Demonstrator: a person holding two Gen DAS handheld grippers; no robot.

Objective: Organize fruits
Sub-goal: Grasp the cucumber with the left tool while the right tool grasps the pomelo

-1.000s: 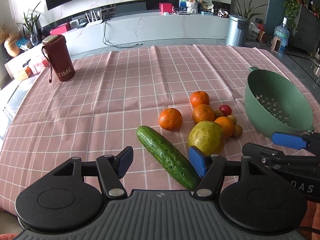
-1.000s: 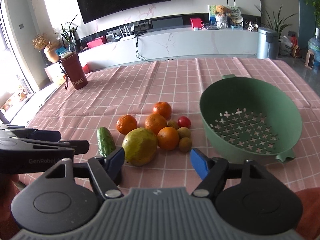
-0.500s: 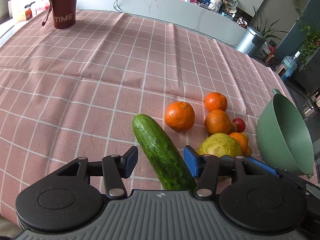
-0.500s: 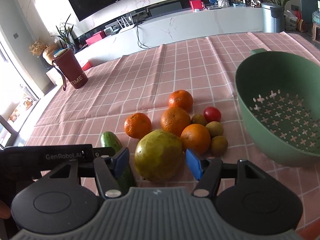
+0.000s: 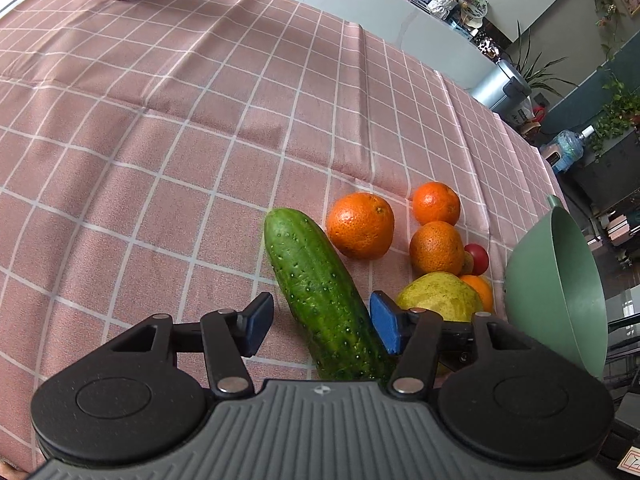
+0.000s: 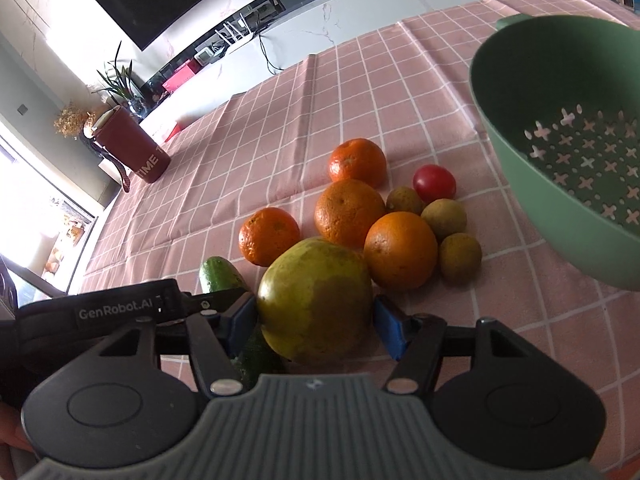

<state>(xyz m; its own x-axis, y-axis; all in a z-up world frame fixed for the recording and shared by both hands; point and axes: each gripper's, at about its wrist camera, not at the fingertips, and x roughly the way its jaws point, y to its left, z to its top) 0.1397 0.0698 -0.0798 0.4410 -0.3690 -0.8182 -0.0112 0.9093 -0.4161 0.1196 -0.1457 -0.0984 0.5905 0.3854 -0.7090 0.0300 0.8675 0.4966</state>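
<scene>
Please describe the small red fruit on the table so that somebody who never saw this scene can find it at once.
Find the green colander on the pink checked tablecloth; a cluster of fruit lies beside it. At the cluster's colander side sits the small red fruit, next to three dull yellow-green small fruits. It is the only red, glossy piece there.

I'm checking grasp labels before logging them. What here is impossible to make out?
- Near end of the cucumber: left wrist view, hidden beneath the gripper body.
- Underside of the big yellow-green fruit: right wrist view, same cause.
- Green colander: left wrist view, inside turned away.
</scene>
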